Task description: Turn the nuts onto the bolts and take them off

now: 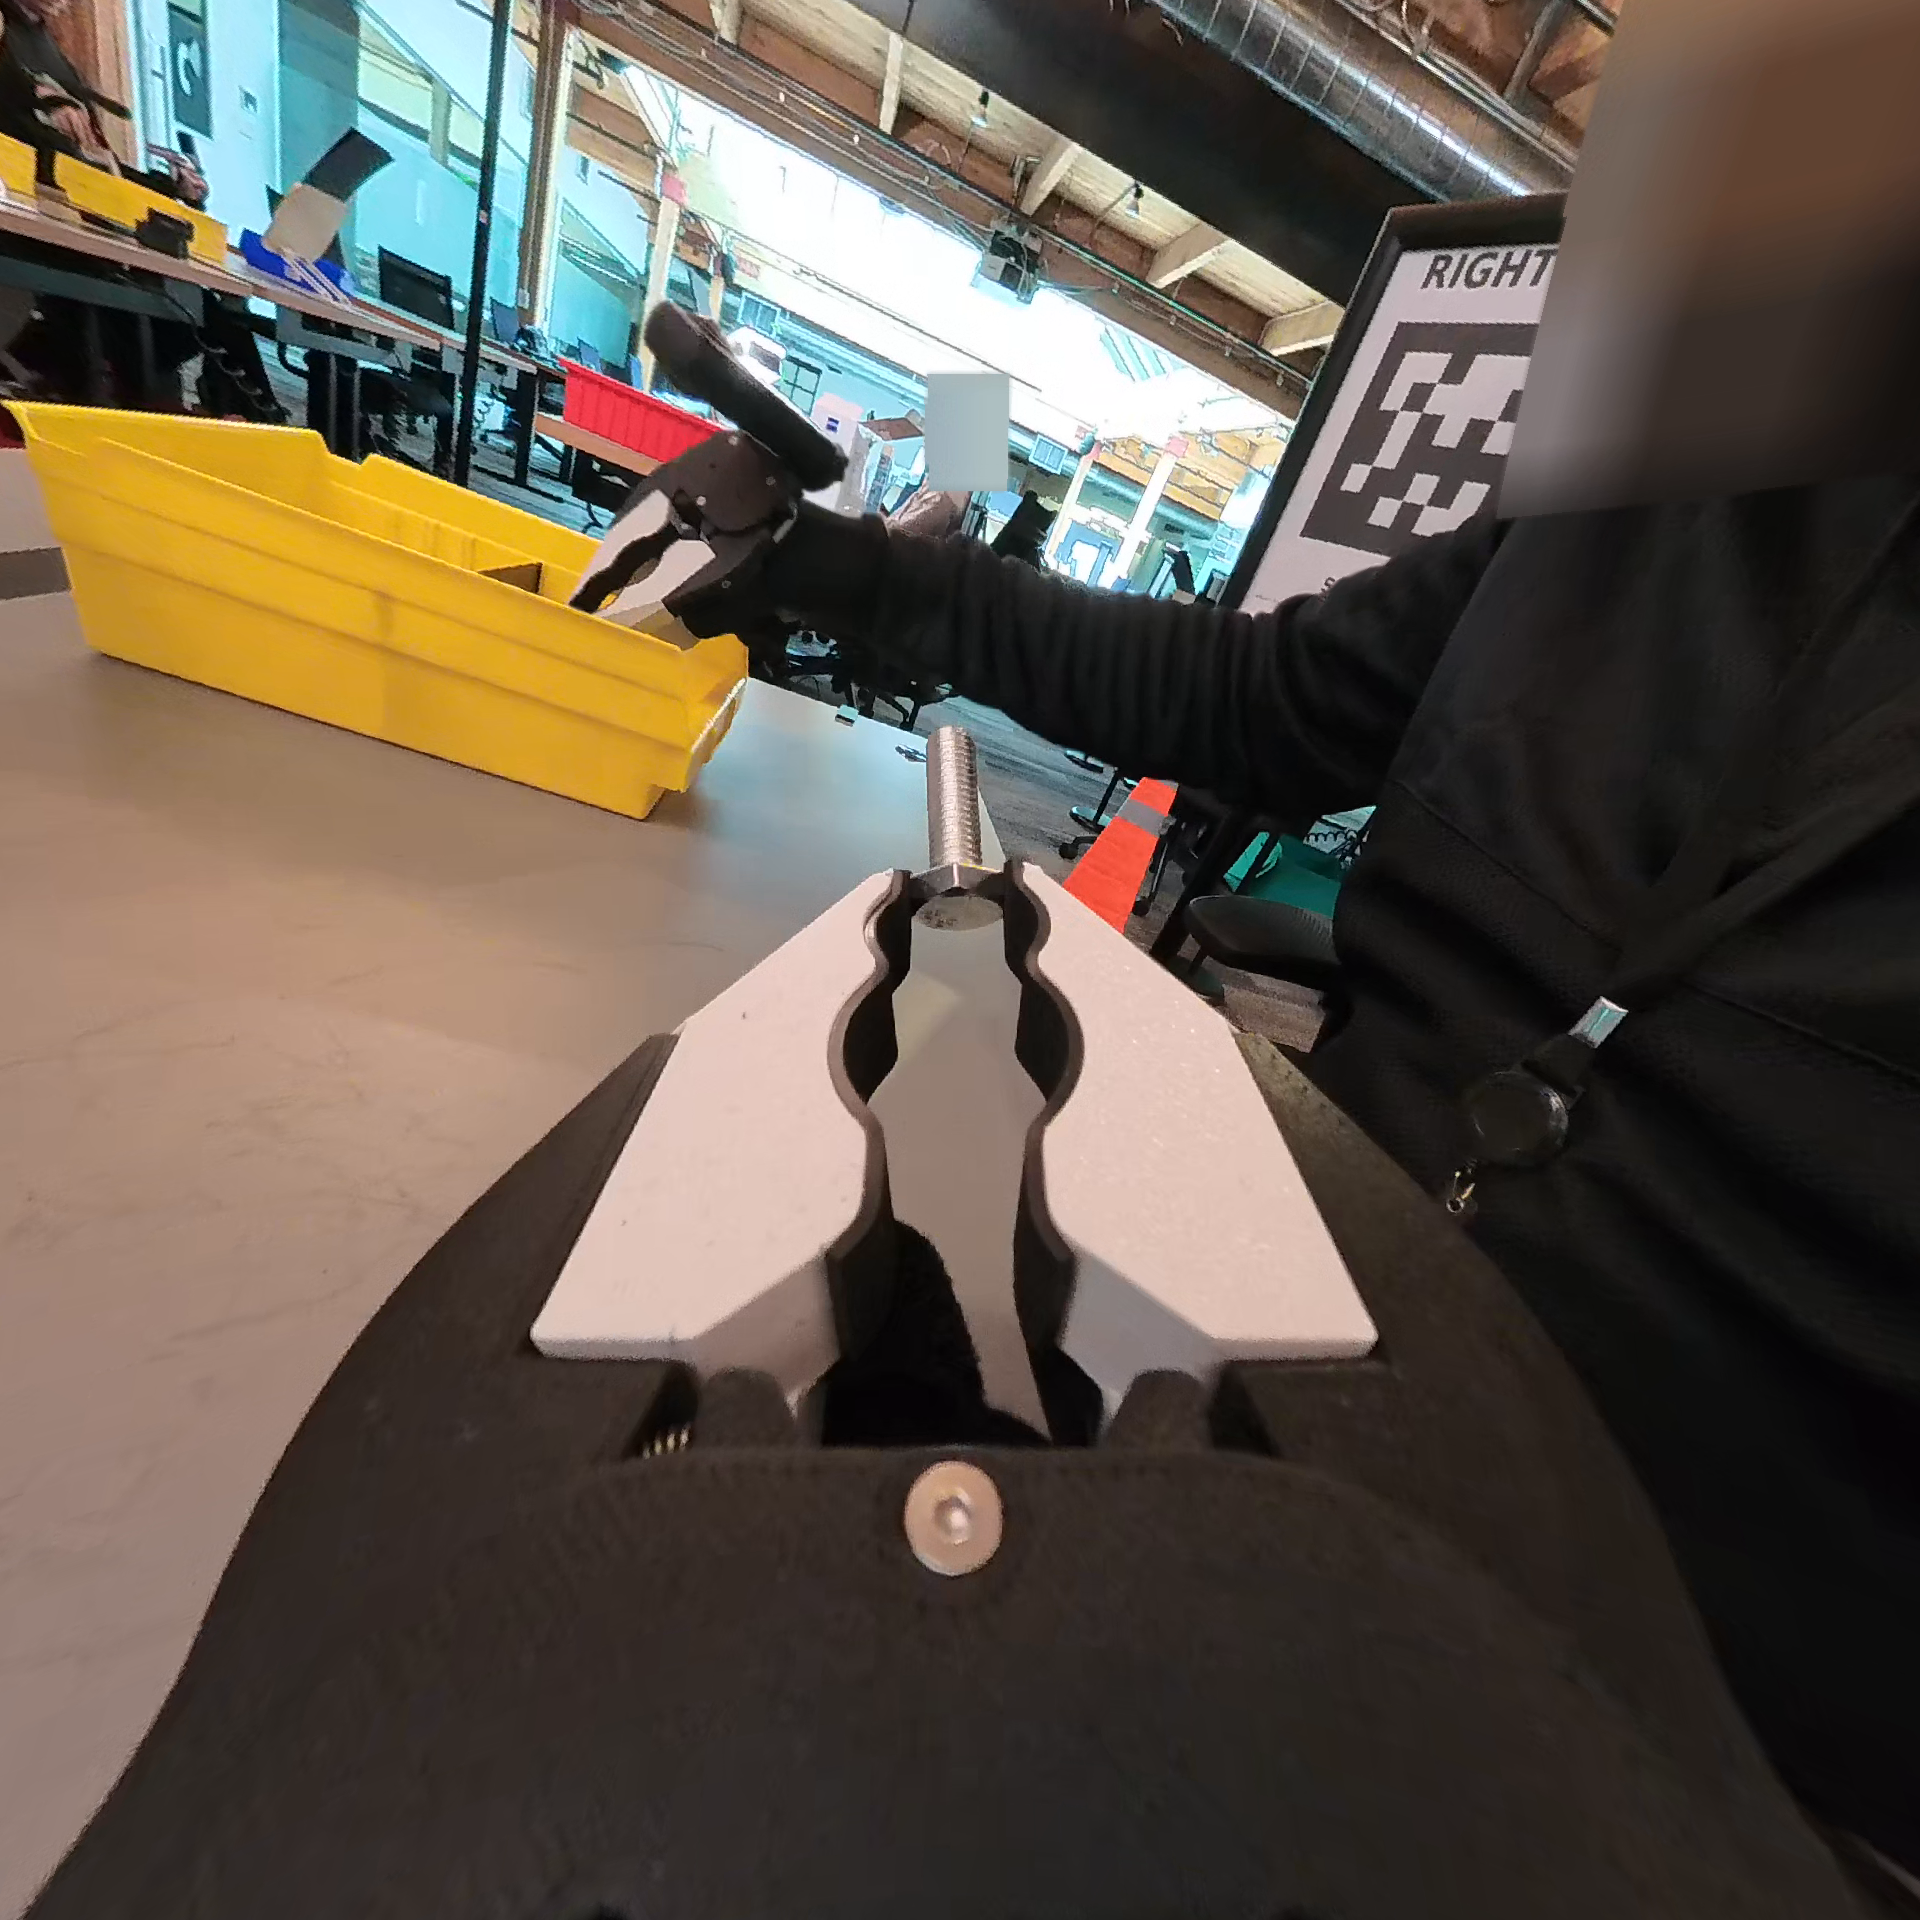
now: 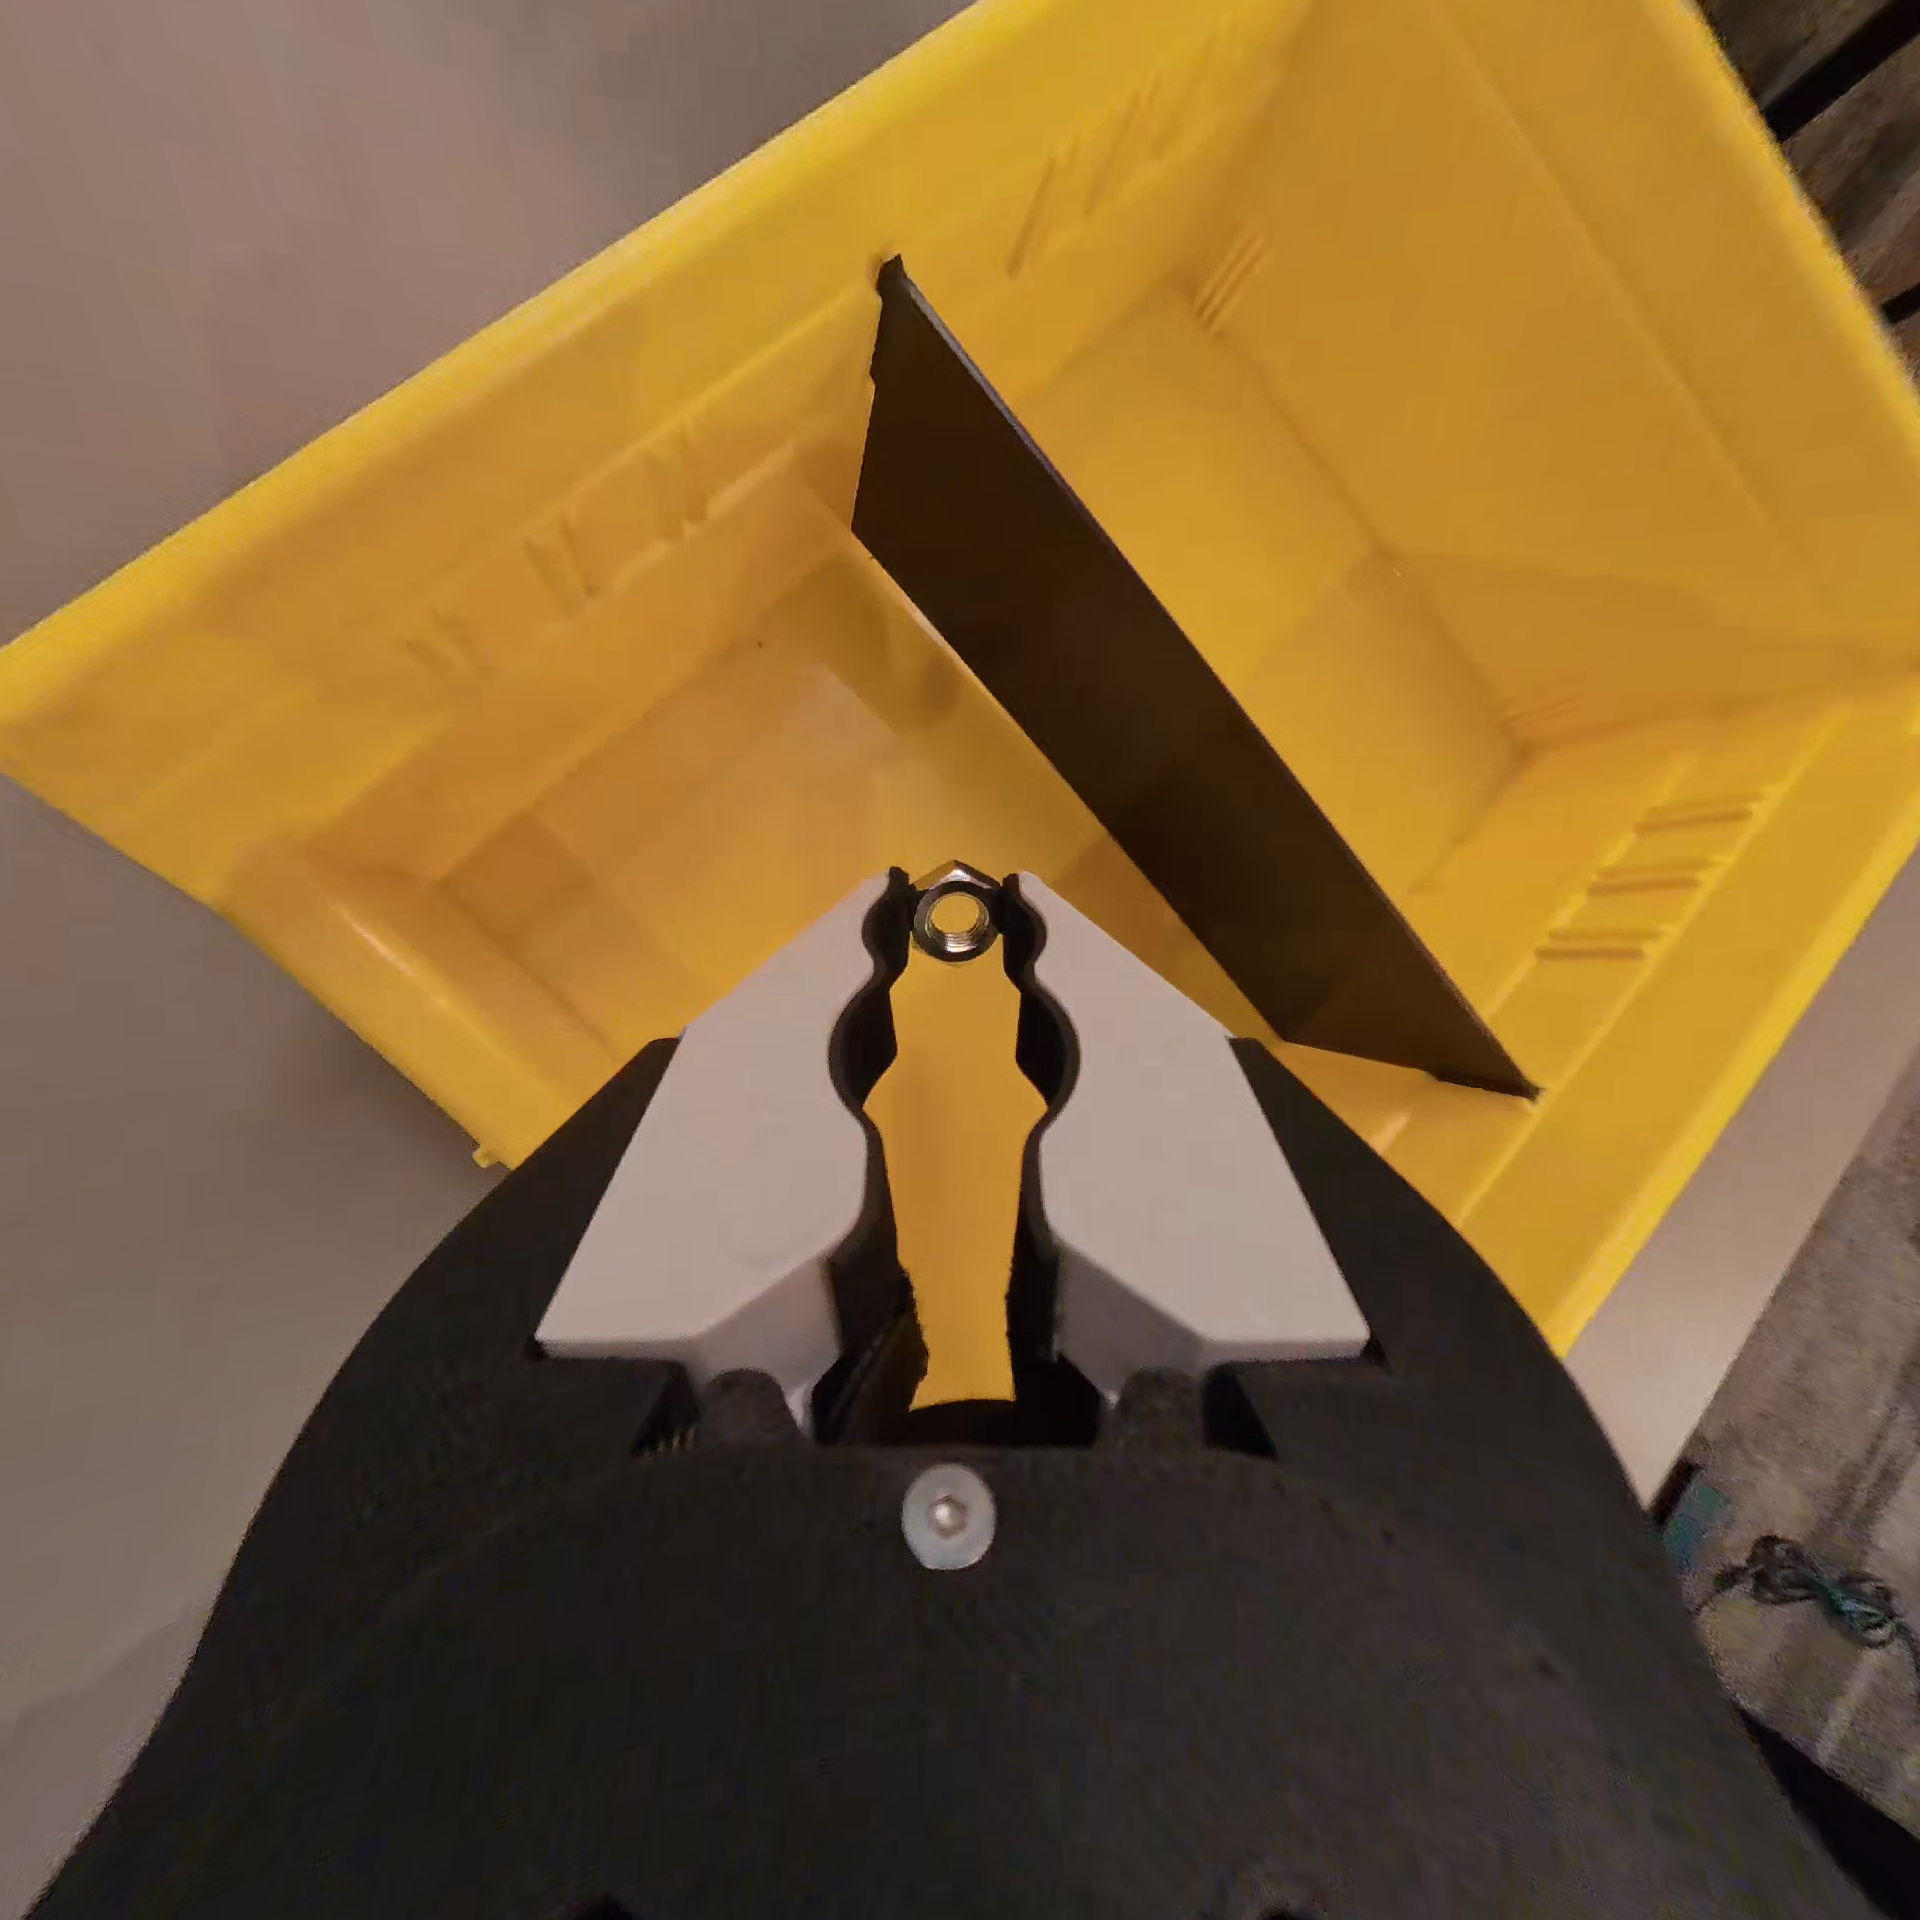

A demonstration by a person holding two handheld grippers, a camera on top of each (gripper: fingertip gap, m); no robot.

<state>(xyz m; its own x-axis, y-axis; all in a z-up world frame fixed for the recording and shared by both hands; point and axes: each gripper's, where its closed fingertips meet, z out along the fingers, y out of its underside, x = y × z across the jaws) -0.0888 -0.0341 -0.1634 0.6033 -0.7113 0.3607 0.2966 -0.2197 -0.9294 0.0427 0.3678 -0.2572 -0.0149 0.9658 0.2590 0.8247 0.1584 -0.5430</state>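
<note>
My left gripper (image 1: 958, 896) is shut on the head of a silver bolt (image 1: 952, 800), whose threaded shank points up and away above the grey table. My right gripper (image 2: 954, 902) is shut on a small silver hex nut (image 2: 953, 918), held above the near compartment of the yellow bin (image 2: 623, 540). In the left wrist view the right gripper (image 1: 623, 605) shows farther off, fingers pointing down into the yellow bin (image 1: 343, 644); the nut is not visible there.
A black divider (image 2: 1122, 707) splits the bin into two compartments, both bare of parts. The bin sits on the grey table (image 1: 260, 1039) near its far edge. The person's black sleeve (image 1: 1143, 665) reaches across on the right. There is about 45 centimeters between the tips of the two grippers.
</note>
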